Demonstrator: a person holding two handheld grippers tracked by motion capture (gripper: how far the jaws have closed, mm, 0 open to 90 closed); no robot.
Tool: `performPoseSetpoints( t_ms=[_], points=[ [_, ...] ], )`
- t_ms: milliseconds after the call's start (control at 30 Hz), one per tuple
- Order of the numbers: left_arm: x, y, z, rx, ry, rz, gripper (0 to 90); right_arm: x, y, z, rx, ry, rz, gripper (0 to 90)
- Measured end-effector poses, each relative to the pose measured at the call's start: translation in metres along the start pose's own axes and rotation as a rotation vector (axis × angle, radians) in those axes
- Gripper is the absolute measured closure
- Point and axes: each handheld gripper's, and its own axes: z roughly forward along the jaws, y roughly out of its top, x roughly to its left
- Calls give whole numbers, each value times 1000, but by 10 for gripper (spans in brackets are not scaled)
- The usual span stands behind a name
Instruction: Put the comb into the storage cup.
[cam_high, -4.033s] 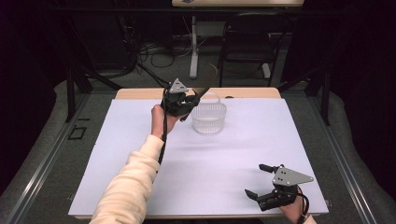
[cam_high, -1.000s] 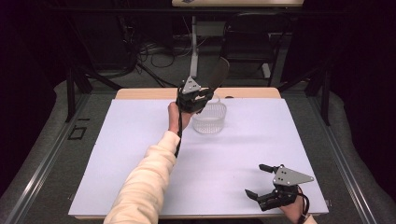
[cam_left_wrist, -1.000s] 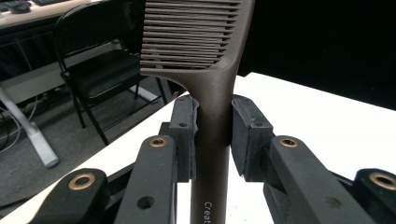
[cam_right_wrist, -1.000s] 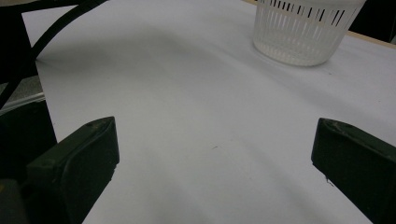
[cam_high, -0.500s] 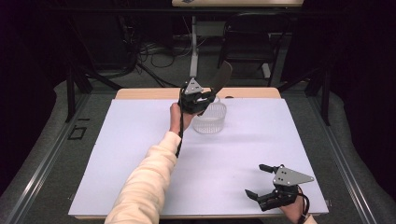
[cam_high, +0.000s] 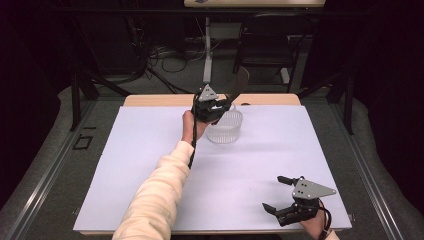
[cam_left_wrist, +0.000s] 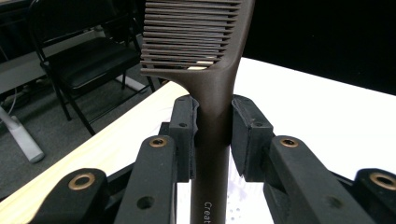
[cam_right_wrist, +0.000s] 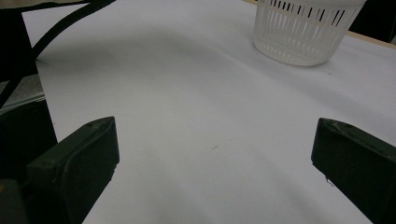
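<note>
My left gripper (cam_high: 210, 107) hovers at the far middle of the table, just over the left rim of a white slotted basket (cam_high: 225, 129). It is shut on the handle of a dark brown comb (cam_high: 240, 82), which points up and to the right above the basket. In the left gripper view both pads (cam_left_wrist: 184, 130) press the comb (cam_left_wrist: 212, 88) handle, with the teeth above them. My right gripper (cam_high: 272, 193) rests open at the near right corner of the white sheet. Nothing sits between its jaws in the right gripper view, where the basket (cam_right_wrist: 306, 32) stands far ahead.
A white sheet (cam_high: 150, 165) covers the table, with a wooden strip (cam_high: 155, 101) bare at the far edge. A black folding chair (cam_high: 265, 47) and cables stand on the floor beyond. The left gripper's cable (cam_high: 192, 147) hangs along the forearm.
Over four seconds my left gripper shifted right to the basket's rim and the comb swung up to the right. In the last second nothing visibly moved. The right gripper stayed put.
</note>
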Motion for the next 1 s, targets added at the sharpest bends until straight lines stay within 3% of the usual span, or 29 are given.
performPoseSetpoints(
  t_ms=[1000],
  points=[
    [2,-4,9,50,-14,32,719,0,0,0,1,-2,1,5]
  ],
)
